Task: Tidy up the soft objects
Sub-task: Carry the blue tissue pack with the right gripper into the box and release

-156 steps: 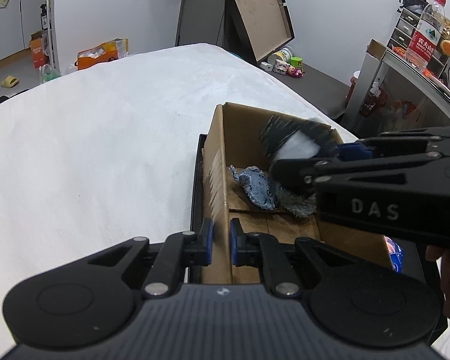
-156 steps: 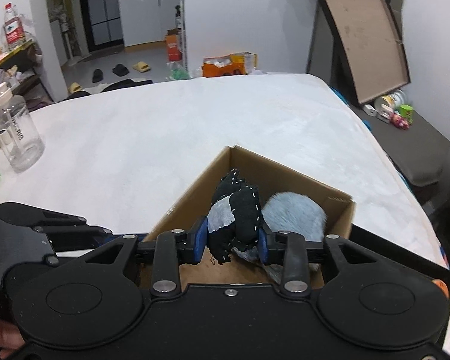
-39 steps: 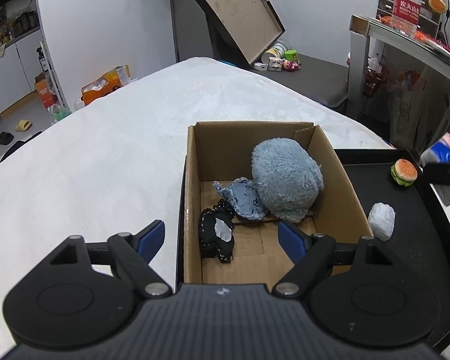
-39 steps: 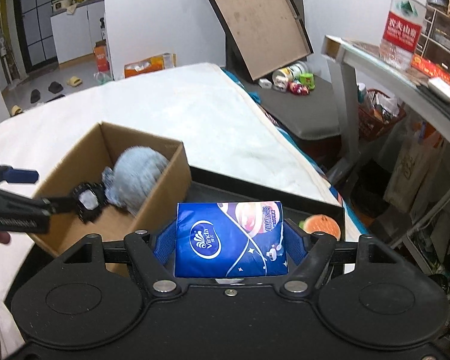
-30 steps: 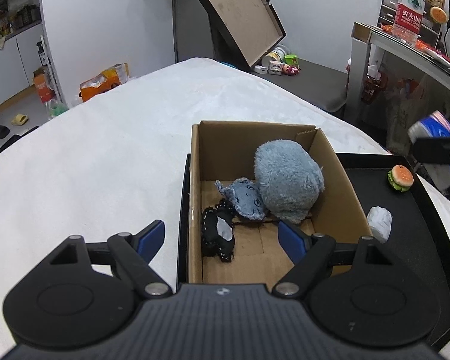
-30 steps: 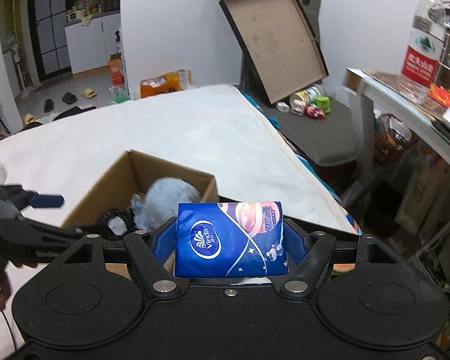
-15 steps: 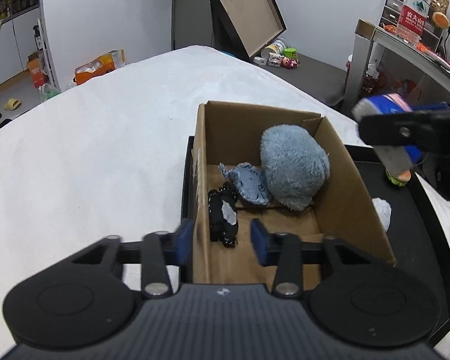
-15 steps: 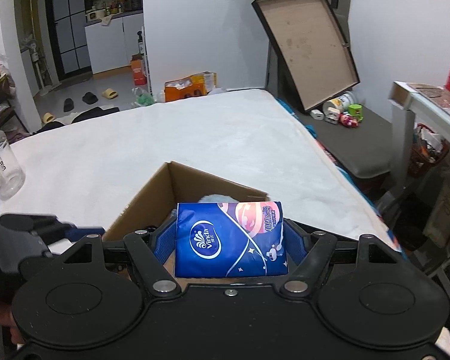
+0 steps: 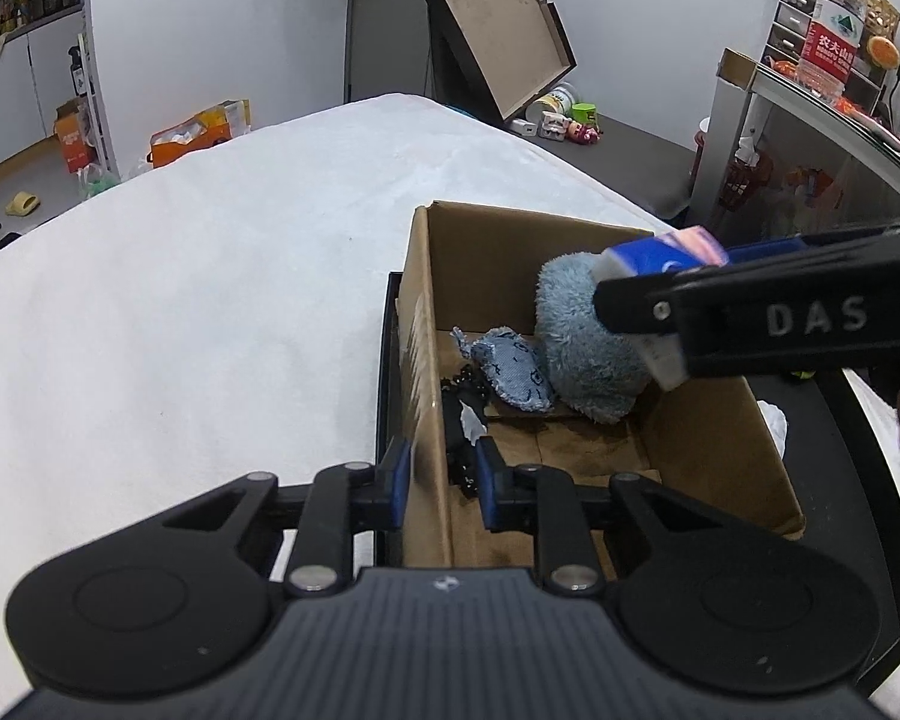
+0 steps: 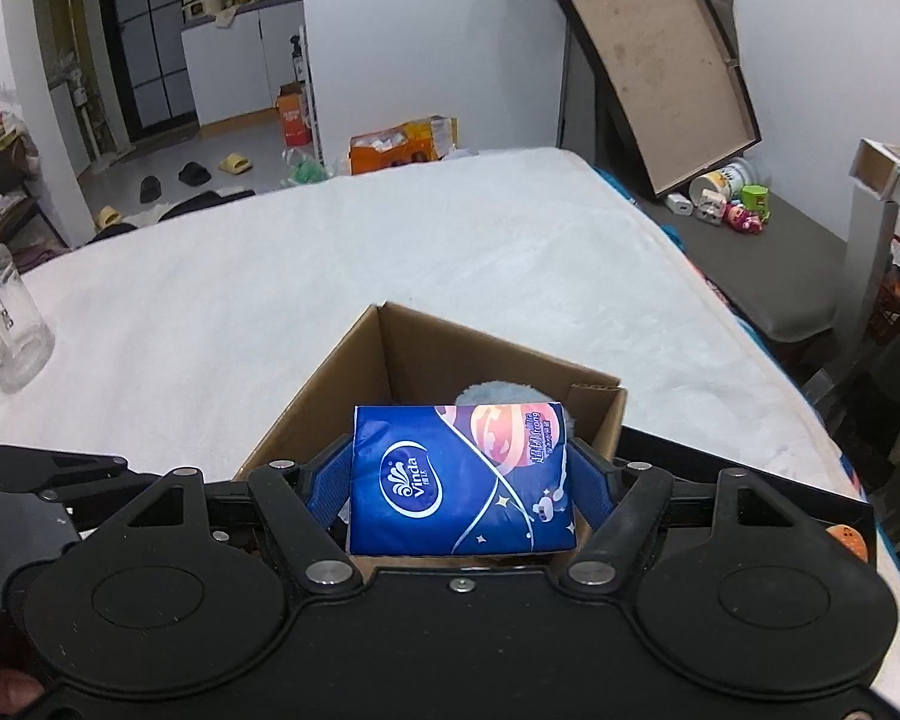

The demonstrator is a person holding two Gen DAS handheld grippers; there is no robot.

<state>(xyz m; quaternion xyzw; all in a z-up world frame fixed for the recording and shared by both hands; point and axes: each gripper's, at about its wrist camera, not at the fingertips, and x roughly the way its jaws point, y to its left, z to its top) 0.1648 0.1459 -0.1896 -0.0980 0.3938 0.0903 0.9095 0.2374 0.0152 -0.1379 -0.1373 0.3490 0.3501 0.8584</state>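
The right gripper (image 10: pixel 461 480) has its jaws clamped on a blue tissue pack (image 10: pixel 459 477), just above the cardboard box (image 9: pixel 714 438) near the bed's right edge. The left gripper (image 9: pixel 441 483) has just been closing its jaws around the box's left wall.

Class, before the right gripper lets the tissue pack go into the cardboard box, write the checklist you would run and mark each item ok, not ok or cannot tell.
1. Right gripper clamps the tissue pack on both sides: ok.
2. Pack is over the cardboard box opening: ok.
3. Left gripper, jaws just closing, pinches the box's left wall to steady it: ok.
4. Bare floor left in the box for the pack: ok, near end.
5. Pack clears the blue plush: cannot tell.
6. Left gripper's inner pad clears the black toy: cannot tell.
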